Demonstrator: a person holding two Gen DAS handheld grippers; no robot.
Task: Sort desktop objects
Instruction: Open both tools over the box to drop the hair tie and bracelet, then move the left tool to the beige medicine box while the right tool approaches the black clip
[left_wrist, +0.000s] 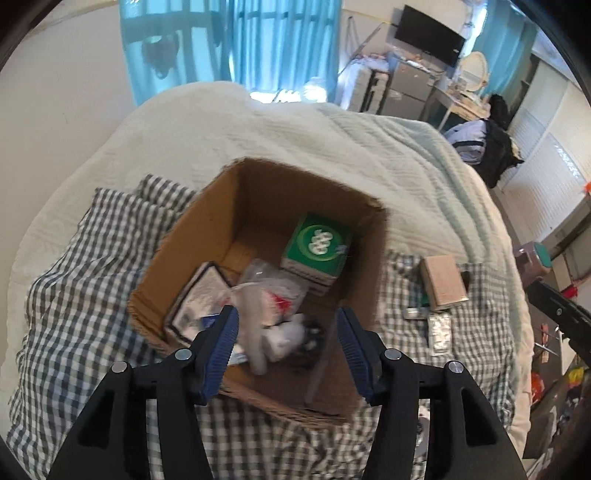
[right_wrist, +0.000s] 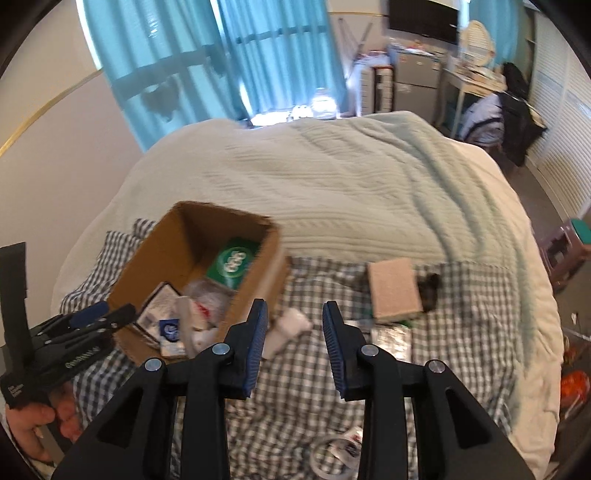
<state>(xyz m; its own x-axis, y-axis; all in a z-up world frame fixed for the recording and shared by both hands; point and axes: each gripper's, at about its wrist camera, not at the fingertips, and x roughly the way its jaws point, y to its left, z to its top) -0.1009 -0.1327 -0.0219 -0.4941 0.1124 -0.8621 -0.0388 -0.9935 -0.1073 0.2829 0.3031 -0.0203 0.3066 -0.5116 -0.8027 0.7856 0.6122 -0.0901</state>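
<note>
An open cardboard box (left_wrist: 255, 192) (right_wrist: 155, 254) stands on a checked cloth (left_wrist: 74, 295) on the bed. Inside lie a green carton (left_wrist: 317, 240) (right_wrist: 232, 262), a clear plastic bag (left_wrist: 277, 288), a dark-edged pouch (left_wrist: 199, 295) and a blurred white item (left_wrist: 258, 339). My left gripper (left_wrist: 286, 332) hangs open above the box's near part, pads touching nothing. It also shows in the right wrist view as the left gripper (right_wrist: 103, 314), held by a hand (right_wrist: 33, 424). My right gripper (right_wrist: 293, 317) is open over the cloth right of the box, with a white roll (right_wrist: 291, 326) lying beyond it.
Right of the box on the cloth are a tan carton (left_wrist: 443, 280) (right_wrist: 395, 291), a foil packet (left_wrist: 439, 328) (right_wrist: 391, 339) and a small dark object (right_wrist: 430, 291). A tape ring (right_wrist: 332, 454) lies near me. A pale quilt (right_wrist: 351, 177) covers the far bed; furniture stands at right.
</note>
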